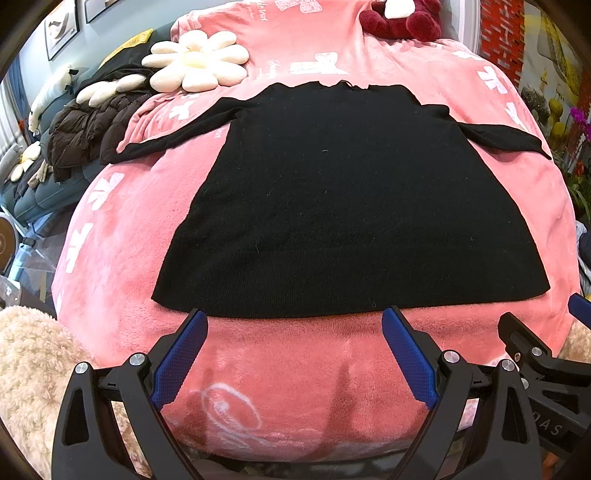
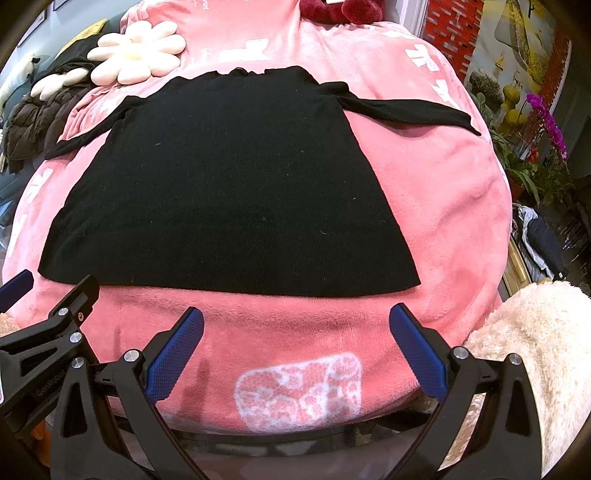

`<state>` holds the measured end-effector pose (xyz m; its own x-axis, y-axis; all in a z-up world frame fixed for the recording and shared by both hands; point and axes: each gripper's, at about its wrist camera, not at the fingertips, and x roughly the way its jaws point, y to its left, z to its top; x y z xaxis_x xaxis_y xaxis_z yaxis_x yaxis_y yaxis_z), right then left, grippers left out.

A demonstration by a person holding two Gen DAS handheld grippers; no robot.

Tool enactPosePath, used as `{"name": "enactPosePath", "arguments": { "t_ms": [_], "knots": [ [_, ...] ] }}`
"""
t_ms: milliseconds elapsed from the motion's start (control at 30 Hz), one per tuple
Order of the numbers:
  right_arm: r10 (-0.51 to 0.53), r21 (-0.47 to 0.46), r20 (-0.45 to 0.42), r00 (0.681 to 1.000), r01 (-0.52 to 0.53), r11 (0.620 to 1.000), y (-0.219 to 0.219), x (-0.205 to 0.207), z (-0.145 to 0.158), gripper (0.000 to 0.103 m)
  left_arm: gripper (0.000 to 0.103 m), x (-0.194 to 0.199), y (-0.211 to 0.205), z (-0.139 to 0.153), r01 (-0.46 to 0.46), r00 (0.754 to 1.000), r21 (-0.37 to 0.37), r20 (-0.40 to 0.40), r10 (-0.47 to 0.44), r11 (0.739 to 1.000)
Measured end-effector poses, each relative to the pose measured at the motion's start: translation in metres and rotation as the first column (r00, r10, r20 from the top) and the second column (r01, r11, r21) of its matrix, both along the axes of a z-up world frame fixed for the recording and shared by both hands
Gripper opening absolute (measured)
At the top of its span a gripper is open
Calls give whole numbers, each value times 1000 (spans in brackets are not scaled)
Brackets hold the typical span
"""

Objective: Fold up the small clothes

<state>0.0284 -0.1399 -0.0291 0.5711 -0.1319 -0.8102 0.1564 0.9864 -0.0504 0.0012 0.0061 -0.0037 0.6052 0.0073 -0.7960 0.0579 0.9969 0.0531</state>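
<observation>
A black sweater (image 1: 347,206) is lying flat on a pink fleece blanket (image 1: 295,369), its hem toward the cameras and both sleeves stretching out to the sides. The left gripper (image 1: 293,317) is hovering just short of the hem with its jaws standing wide apart and nothing between them; its blue pads (image 1: 177,365) are sitting over bare blanket. The right gripper (image 2: 295,314) is doing the same beside it (its own fingers spread equally wide, gripping nothing), pointing at the hem's right part (image 2: 229,184).

Behind the sweater, a cream flower-shaped cushion (image 1: 195,61) is resting on the blanket, and a dark red plush toy (image 1: 402,18) is sitting at the far end. A dark puffer jacket (image 1: 85,129) is lying heaped on the left. A fluffy cream throw (image 2: 535,350) is showing at the near right edge. No container is showing in either view.
</observation>
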Motion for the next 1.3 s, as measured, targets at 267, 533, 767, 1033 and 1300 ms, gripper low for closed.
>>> {"name": "enactPosePath", "arguments": {
  "t_ms": [267, 533, 767, 1033, 1300],
  "knots": [
    [0, -1, -1, 1000, 0, 1000, 0, 0, 0, 98, 92, -1, -2, -5, -1, 1000, 2, 1, 1, 1000],
    [0, -1, -2, 1000, 0, 1000, 0, 0, 0, 98, 92, -1, -2, -4, 0, 1000, 3, -1, 0, 1000],
    [0, -2, -3, 1000, 0, 1000, 1, 0, 0, 98, 92, 0, -2, -4, -1, 1000, 5, -1, 1, 1000],
    [0, -3, -3, 1000, 0, 1000, 1, 1, 0, 98, 92, 0, -2, -4, 0, 1000, 4, -2, 0, 1000],
    [0, -4, -4, 1000, 0, 1000, 1, 1, 0, 98, 92, 0, -2, -4, -1, 1000, 6, -4, 1, 1000]
  ]
}}
